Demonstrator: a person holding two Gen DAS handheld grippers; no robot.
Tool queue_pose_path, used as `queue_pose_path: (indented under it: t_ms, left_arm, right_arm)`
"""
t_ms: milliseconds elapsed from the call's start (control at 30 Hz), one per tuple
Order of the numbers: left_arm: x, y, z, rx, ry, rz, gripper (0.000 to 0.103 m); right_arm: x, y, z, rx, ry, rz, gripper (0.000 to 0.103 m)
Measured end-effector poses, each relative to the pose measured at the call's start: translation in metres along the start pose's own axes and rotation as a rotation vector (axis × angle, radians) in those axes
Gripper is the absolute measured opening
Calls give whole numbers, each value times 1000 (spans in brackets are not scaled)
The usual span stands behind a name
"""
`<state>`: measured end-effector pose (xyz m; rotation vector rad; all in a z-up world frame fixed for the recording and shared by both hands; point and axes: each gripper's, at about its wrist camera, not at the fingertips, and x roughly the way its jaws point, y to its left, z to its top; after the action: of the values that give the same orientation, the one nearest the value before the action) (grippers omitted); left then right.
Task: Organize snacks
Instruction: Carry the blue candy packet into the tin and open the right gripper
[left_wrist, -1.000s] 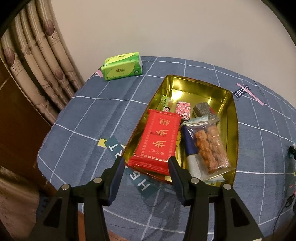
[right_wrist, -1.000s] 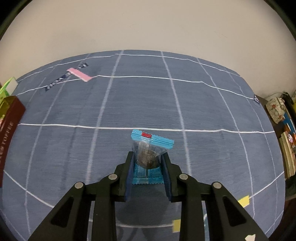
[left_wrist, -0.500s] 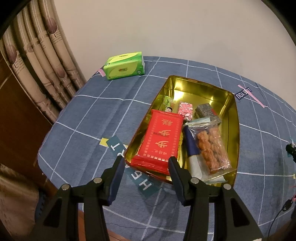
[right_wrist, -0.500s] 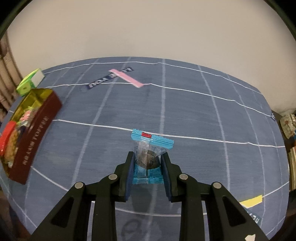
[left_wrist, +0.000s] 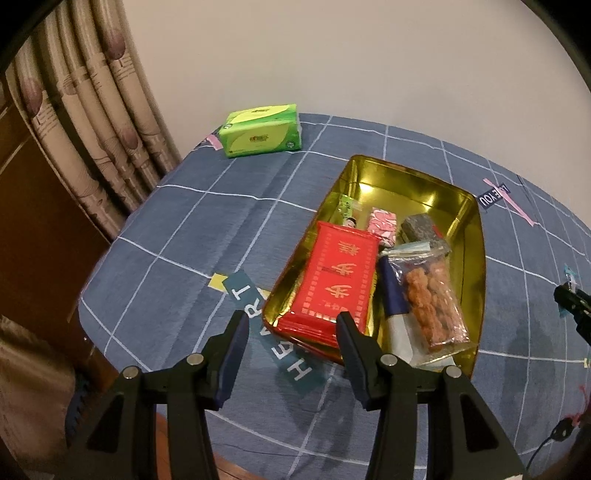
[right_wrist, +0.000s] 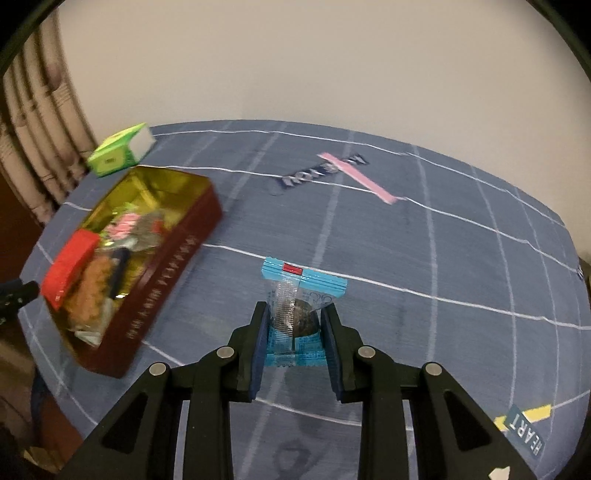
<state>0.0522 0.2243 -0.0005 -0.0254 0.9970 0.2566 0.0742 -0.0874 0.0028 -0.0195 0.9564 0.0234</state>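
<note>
Transfer step: right gripper (right_wrist: 293, 326) is clamped on the blue snack packet (right_wrist: 301, 295), clear of the tablecloth; left gripper (left_wrist: 291, 341) stands apart, empty. Next, position over the gold tin (right_wrist: 173, 181) and release

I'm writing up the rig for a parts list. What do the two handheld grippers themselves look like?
Both look alike: the left gripper and right gripper are matte black plastic frames with triangular cut-outs, silver round pivot pins, and two flat fingers faced with dark blue pads. No hand, sleeve or marking shows.
</note>
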Motion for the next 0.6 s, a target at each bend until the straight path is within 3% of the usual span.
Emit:
queue_pose_path:
  t_ms: [600]
  left_arm:
    - [1, 26, 5, -100, 0, 18, 50]
  right_arm:
    - [16, 115, 36, -126, -11, 120, 26]
